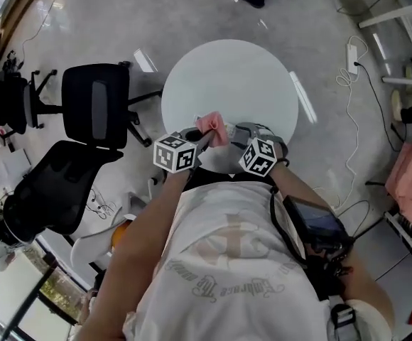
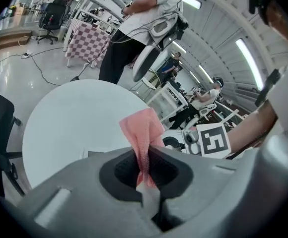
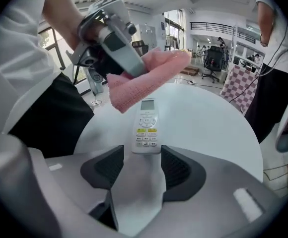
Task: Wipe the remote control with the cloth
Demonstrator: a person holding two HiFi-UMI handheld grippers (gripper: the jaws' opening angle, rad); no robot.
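The round white table (image 1: 227, 77) fills the upper middle of the head view, and you stand at its near rim. Two black office chairs (image 1: 96, 105) sit at the frame's left, the upper one close beside the table's left edge. A white cable (image 1: 349, 130) trails over the floor at the right, well apart from the table.

Both your forearms reach forward from the lower middle of the frame and meet over the near rim, tilted downward, the marker cubes side by side. Most of the tabletop lies beyond them, towards the top of the frame.

Your left gripper (image 1: 204, 139) has its jaws pressed together on a pink woven cloth (image 2: 143, 130) – the fabric is pinched into a narrow fold between the pads and fans out past the tips. In the right gripper view it hangs over the far end of the remote, near it; whether it touches I cannot tell.

Your right gripper (image 1: 240, 133) stands with its jaws spread. The white remote control (image 3: 146, 127) lies flat on the table, buttons up, its near end just at the gap between the jaw tips – neither pad presses on it.
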